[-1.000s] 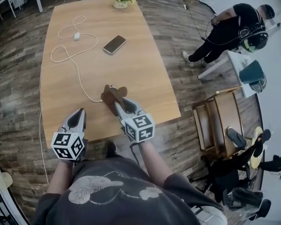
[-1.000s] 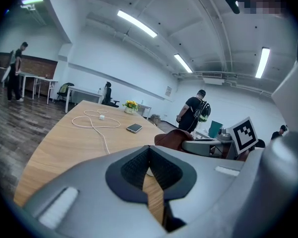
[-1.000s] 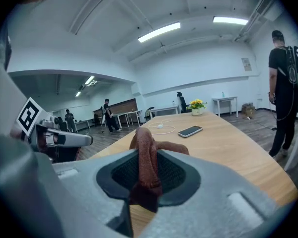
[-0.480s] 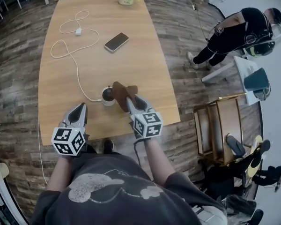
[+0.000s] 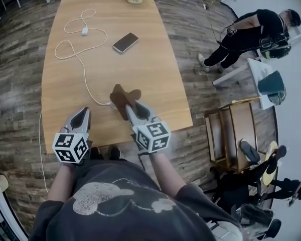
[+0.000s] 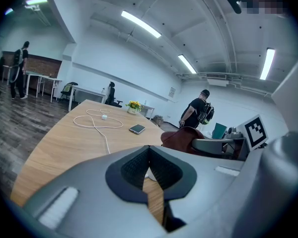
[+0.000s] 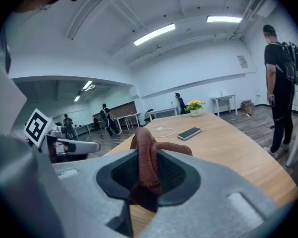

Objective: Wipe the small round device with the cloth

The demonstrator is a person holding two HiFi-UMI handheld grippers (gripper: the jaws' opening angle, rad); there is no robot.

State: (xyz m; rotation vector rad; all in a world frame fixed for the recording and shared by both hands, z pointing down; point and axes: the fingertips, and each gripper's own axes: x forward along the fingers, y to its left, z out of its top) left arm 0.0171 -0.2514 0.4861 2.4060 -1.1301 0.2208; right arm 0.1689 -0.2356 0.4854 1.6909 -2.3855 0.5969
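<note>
Head view: the right gripper (image 5: 129, 109) is clamped on a brown cloth (image 5: 123, 97), which lies bunched on the table (image 5: 140, 59) just beyond its tips. The cloth covers most of the small round device (image 6: 150, 173). The left gripper (image 5: 84, 115), jaws together and empty, rests to the left, apart from the cloth.

Wood-plank floor (image 5: 15, 74) w/ long wooden table (image 5: 150, 69); white walls (image 7: 198, 68) & ceiling strip lights (image 7: 154, 34).

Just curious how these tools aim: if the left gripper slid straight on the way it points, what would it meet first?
Probably the white cable lying on the table just ahead of the left gripper. Depth is unclear, so it might pass above it.
</note>
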